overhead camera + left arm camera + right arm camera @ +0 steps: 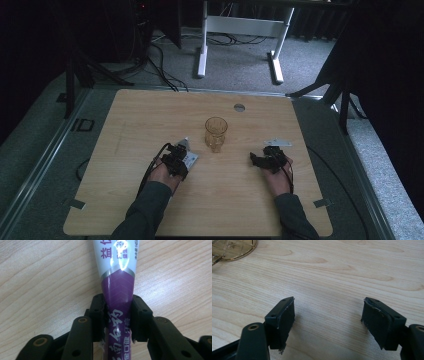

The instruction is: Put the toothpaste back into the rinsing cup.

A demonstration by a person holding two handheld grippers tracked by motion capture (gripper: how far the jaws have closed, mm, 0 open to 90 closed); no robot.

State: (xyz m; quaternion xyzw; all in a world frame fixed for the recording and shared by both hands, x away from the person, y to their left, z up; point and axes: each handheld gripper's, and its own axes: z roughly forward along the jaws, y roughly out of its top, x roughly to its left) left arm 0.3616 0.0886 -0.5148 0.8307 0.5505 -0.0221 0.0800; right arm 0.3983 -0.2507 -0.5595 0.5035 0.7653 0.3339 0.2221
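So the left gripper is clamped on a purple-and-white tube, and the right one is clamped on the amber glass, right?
Not quite. The left gripper is indeed clamped on the tube, but the right gripper holds nothing: the right gripper view shows its jaws wide open over bare table, the amber glass standing apart.

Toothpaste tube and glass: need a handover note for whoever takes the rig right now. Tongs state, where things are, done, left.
Left tongs: shut on the purple-and-white toothpaste tube, gripping its purple section; the tube lies flat on the wooden table, left of centre.
Right tongs: open, nothing between the pads, hovering low over bare table on the right.
Amber glass tumbler: upright at table centre, between the two hands, untouched.
Done: tube gripped.
Left: tube not yet lifted; probably goes into the tumbler, though that is a guess. Right tongs could steady the glass.
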